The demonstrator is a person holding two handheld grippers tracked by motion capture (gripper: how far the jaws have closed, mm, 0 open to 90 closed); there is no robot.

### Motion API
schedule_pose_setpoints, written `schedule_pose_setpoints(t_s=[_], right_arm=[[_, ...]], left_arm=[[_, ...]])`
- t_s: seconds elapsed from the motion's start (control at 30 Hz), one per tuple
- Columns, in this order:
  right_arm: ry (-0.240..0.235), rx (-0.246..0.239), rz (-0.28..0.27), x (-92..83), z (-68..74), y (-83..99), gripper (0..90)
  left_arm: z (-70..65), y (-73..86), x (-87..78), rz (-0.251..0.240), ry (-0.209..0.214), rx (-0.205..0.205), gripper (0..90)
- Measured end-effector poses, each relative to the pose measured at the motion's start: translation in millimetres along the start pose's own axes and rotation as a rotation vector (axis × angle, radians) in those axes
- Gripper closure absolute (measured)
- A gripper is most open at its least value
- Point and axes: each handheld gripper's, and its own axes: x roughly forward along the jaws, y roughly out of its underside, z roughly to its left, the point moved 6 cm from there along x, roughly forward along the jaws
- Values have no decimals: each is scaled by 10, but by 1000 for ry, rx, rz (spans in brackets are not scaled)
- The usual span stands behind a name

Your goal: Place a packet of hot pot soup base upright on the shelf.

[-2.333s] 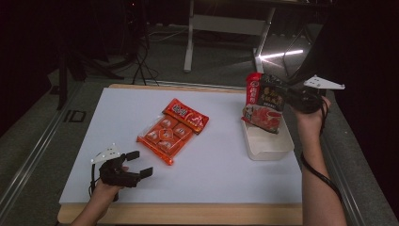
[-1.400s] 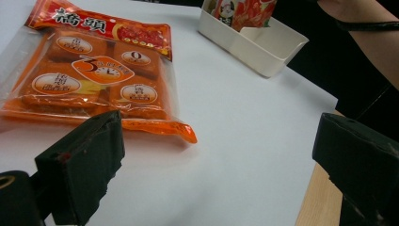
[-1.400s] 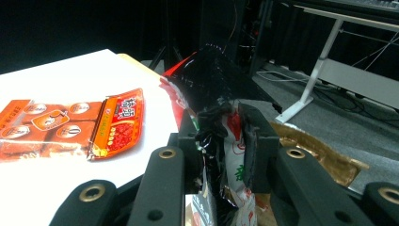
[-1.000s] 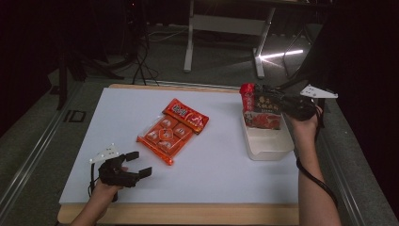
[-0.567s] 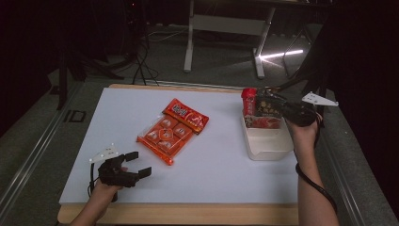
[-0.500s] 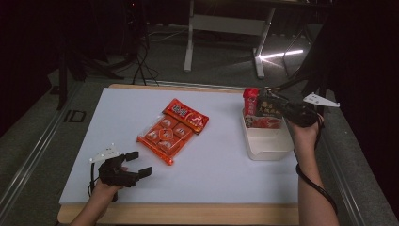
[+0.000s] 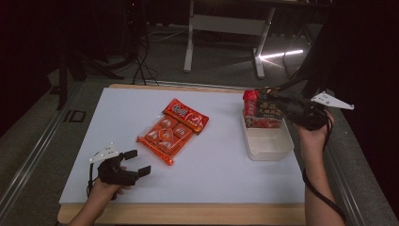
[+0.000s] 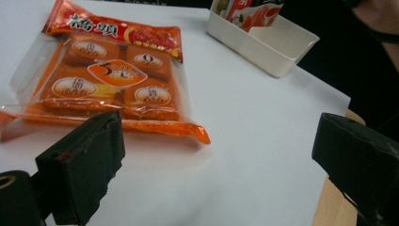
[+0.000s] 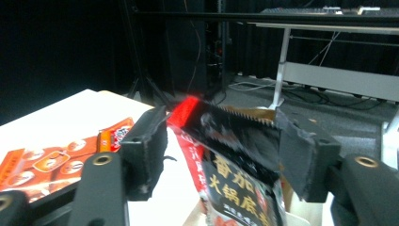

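Note:
A red and black sauce packet (image 7: 262, 112) (image 9: 235, 188) stands upright at the far end of the white bin (image 7: 268, 149). My right gripper (image 7: 275, 104) (image 9: 221, 141) is level with the packet's top edge. Its jaws have just been opening and stand open, with the top edge between them and a gap on the left side. My left gripper (image 7: 141, 161) (image 8: 221, 155) rests open near the table's front left, with nothing between its jaws. Just beyond it lies an orange biscuit packet (image 7: 164, 136) (image 8: 108, 80).
A red flat packet (image 7: 187, 115) lies against the far end of the orange biscuit packet, mid-table. The white bin (image 8: 263, 52) sits at the right side of the white table top (image 7: 221, 169). A dark floor with stands and cables lies beyond the far edge.
The right gripper lowered the red and black packet into the bin, then its jaws spread and the hand drew back a little to the right. The left gripper stayed put.

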Motion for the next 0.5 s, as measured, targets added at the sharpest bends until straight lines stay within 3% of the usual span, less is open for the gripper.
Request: schedule_pose_setpoints(t_s=[0.23,0.37,0.5], right_arm=[[-6,-35,-53,-154,221,-109,335],[-42,-27,-30,-174,388,-104,335],[-97,-14,-7,-151,586,21,322]], left_arm=[[-19,14,24,42,29,-13,43],[-24,14,45,60,16,5,43],[-8,24,49,71,9,2,43]])
